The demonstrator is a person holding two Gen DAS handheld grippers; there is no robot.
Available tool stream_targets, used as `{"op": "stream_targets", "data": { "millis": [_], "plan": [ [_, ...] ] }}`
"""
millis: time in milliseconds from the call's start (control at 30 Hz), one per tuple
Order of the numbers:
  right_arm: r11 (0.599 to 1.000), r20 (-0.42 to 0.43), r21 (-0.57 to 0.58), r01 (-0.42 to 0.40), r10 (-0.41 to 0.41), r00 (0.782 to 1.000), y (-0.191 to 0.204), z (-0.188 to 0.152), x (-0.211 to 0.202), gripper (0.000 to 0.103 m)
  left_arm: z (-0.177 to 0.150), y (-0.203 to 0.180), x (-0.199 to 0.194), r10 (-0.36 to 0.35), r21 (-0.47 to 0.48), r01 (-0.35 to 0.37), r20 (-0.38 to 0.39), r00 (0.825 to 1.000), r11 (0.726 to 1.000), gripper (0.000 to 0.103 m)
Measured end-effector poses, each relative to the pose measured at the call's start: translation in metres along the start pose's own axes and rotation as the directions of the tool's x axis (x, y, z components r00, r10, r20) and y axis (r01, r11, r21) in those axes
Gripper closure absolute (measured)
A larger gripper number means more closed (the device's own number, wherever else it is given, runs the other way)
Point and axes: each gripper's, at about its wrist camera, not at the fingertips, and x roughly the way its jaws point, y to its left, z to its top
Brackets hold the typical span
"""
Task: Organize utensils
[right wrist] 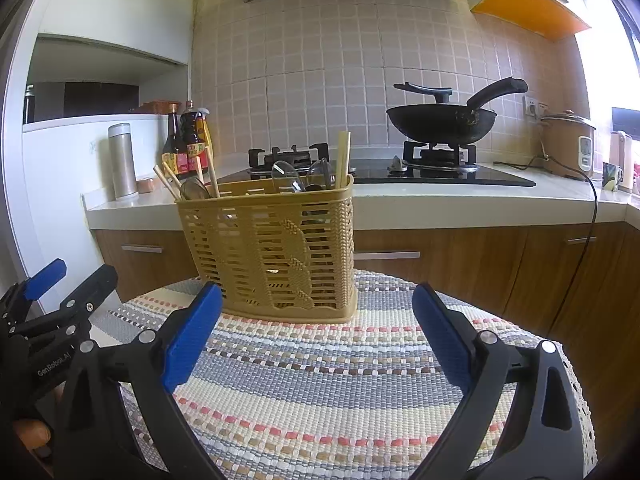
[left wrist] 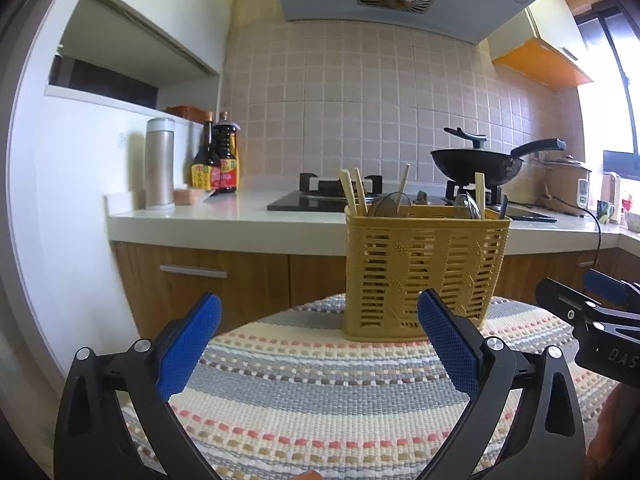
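Note:
A tan slotted utensil basket [left wrist: 424,272] stands on a round striped woven mat [left wrist: 320,392]; it also shows in the right wrist view [right wrist: 276,248]. Wooden chopsticks [left wrist: 354,196] and spoons [left wrist: 390,204] stand in it; the right wrist view shows the chopsticks [right wrist: 343,160] and spoons [right wrist: 286,178] too. My left gripper [left wrist: 320,344] is open and empty, short of the basket. My right gripper [right wrist: 316,336] is open and empty, just before the basket. The right gripper's tip shows at the right edge of the left wrist view [left wrist: 596,304].
Behind the mat runs a white kitchen counter [right wrist: 440,200] with wooden cabinets, a gas hob, a black wok [right wrist: 440,120], sauce bottles [right wrist: 184,140], a steel flask [right wrist: 122,160] and a rice cooker [right wrist: 568,140]. The mat [right wrist: 340,392] ends in a curved edge on all sides.

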Motion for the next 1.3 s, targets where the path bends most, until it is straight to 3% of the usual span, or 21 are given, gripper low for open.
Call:
{"op": "stream_targets", "data": {
  "millis": [633, 1300],
  "plan": [
    [1.000, -0.020, -0.015, 0.013, -0.013, 1.000, 0.0011, -0.0006, 0.0043, 0.008, -0.0005, 0.0080, 0.0045, -0.021, -0.040, 0.020, -0.043, 0.999, 0.999, 0.008],
    [1.000, -0.033, 0.006, 0.011, -0.010, 0.999, -0.0051, -0.0008, 0.0073, 0.008, -0.0019, 0.0033, 0.0071, -0.022, -0.021, 0.021, -0.053, 0.998, 1.000, 0.008]
  ]
}}
